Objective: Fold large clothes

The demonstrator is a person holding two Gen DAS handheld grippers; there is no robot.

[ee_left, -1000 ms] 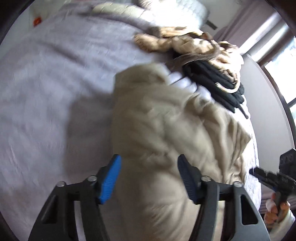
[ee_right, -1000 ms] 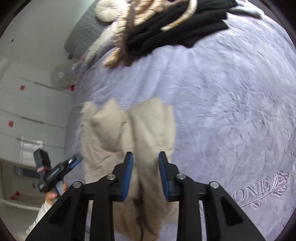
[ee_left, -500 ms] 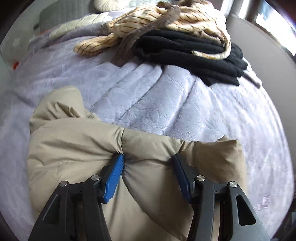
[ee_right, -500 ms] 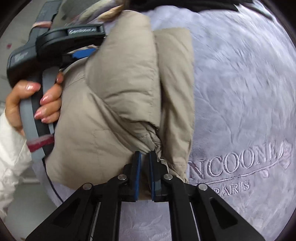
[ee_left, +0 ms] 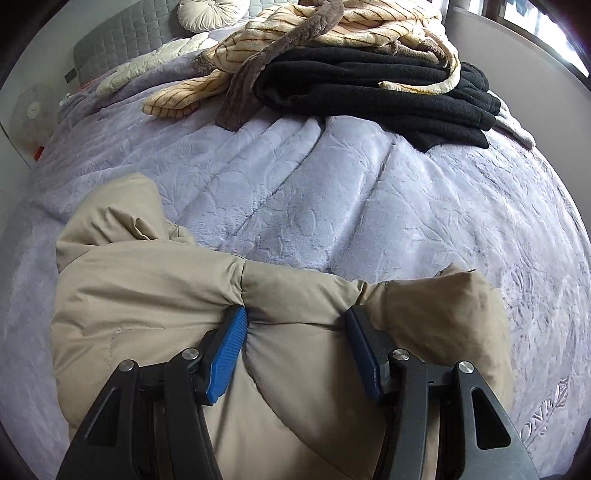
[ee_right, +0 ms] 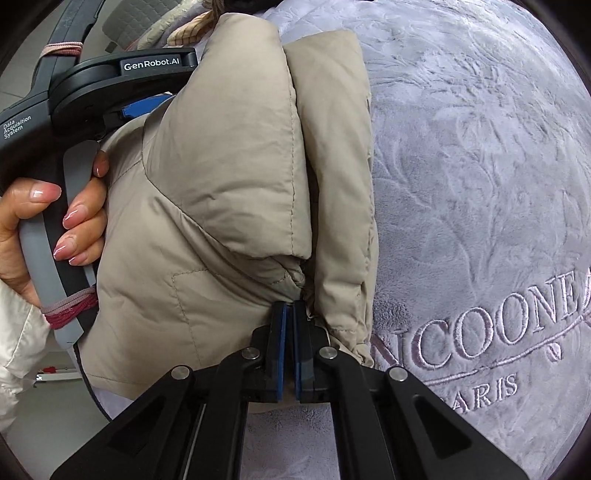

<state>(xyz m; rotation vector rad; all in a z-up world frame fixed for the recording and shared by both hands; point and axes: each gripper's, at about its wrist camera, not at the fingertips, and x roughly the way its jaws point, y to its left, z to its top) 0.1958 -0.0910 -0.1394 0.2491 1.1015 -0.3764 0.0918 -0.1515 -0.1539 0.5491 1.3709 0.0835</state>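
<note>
Covering the whole frame, lilac bedspread (ee_left: pixel 369 206) holds beige puffer jacket (ee_left: pixel 155 295) bunched at its near edge; black and striped clothes pile (ee_left: pixel 369 85) lies well apart by the headboard. Left gripper (ee_left: pixel 295 332) clamps a thick jacket fold. Right gripper (ee_right: pixel 290 314), just closed, pinches jacket fabric.

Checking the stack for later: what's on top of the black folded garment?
A tan striped blanket with a brown strip drapes over the black garment; its covered top can't be seen.
</note>
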